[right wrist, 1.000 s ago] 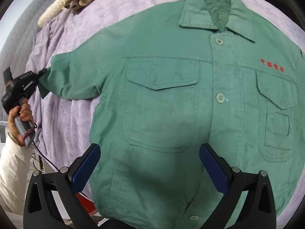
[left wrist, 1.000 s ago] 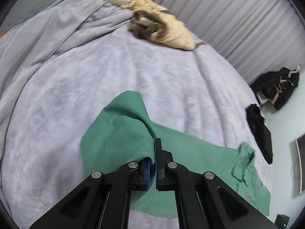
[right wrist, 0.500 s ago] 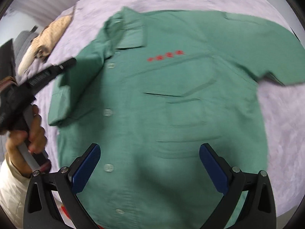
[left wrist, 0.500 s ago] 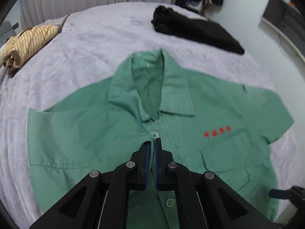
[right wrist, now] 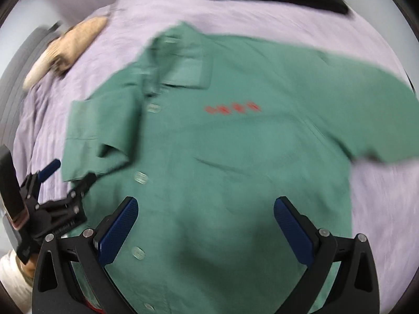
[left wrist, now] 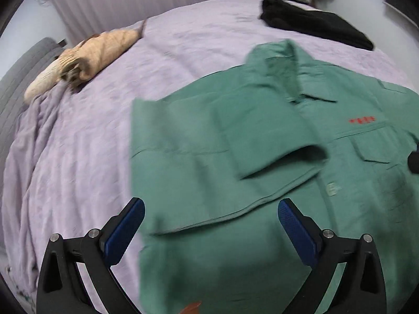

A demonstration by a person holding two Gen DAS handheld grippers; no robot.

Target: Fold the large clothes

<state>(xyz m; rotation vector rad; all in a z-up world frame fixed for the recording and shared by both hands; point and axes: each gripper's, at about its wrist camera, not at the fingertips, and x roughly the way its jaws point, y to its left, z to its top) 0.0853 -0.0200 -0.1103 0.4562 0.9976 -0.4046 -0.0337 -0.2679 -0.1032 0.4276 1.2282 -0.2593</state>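
A green button-up jacket (left wrist: 199, 172) with red chest lettering lies front-up on the bed. One sleeve (left wrist: 275, 141) lies folded in across its chest, and the other sleeve (right wrist: 366, 110) stretches out to the side. My left gripper (left wrist: 209, 206) hovers over the jacket's folded side; its jaws are opening, wide apart, with nothing pressed between the pads. It also shows in the right wrist view as the left gripper (right wrist: 72, 171) beside the folded sleeve (right wrist: 97, 136). My right gripper (right wrist: 205, 201) hangs open above the jacket's lower front (right wrist: 209, 230).
The lilac bedsheet (left wrist: 78, 144) is rumpled along its left side. A tan striped garment (left wrist: 91, 52) lies bunched near the grey headboard (left wrist: 15, 83). A black garment (left wrist: 314, 23) lies at the far edge. A person's cream sleeve (right wrist: 13, 272) sits bottom left.
The left gripper, shut on the sleeve before, carried it over the jacket's front and has let it go; the sleeve now lies folded. The right gripper shifted across the jacket and stayed open.
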